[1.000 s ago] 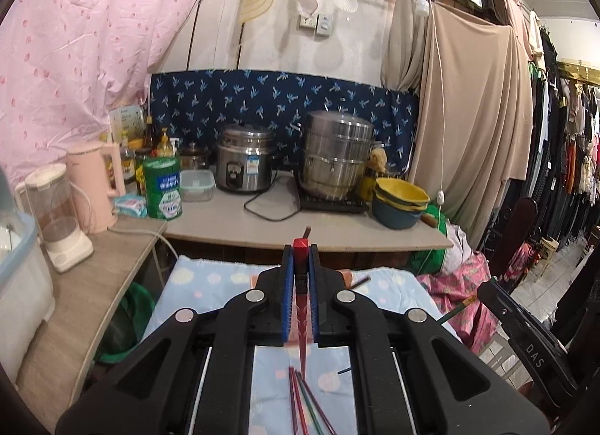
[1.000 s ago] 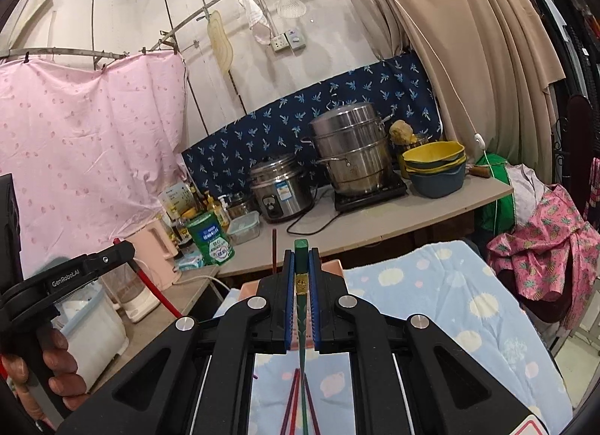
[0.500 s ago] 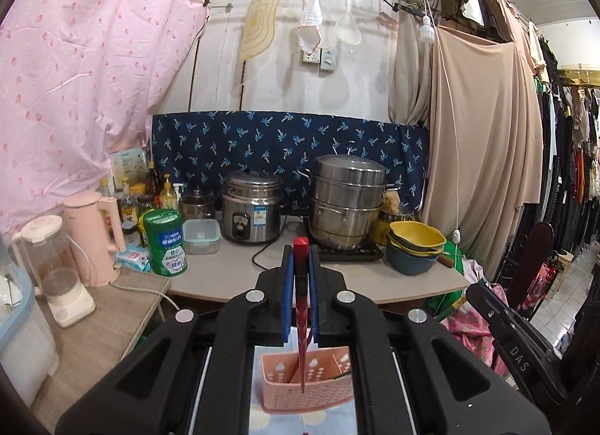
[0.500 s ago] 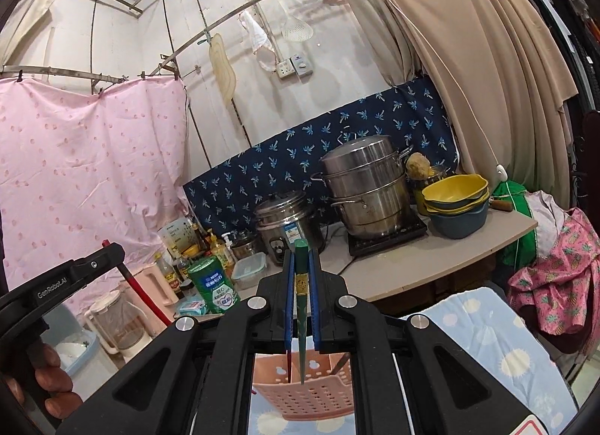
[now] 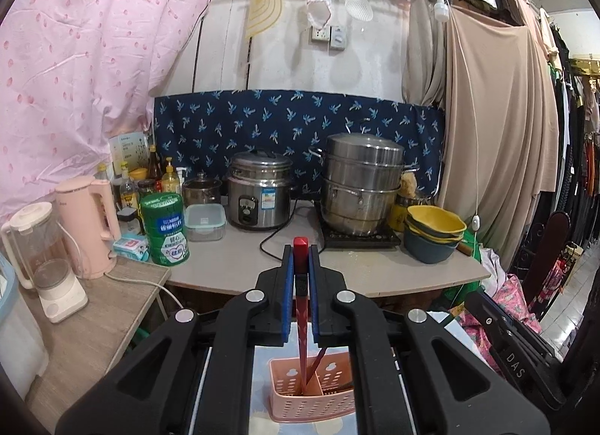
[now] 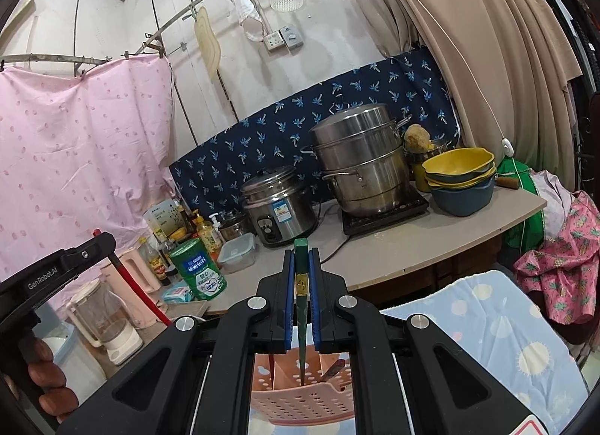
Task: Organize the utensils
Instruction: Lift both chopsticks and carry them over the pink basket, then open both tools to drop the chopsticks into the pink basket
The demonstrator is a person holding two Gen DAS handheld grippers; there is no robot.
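**Both Grippers Holding Chopsticks Over the Caddy**

The left gripper is clamped on a red chopstick whose lower end stands inside the pink utensil caddy, directly below. The right gripper is clamped on a green chopstick, tip inside the same caddy. Beyond stand a rice cooker, a steel steamer pot and stacked bowls.
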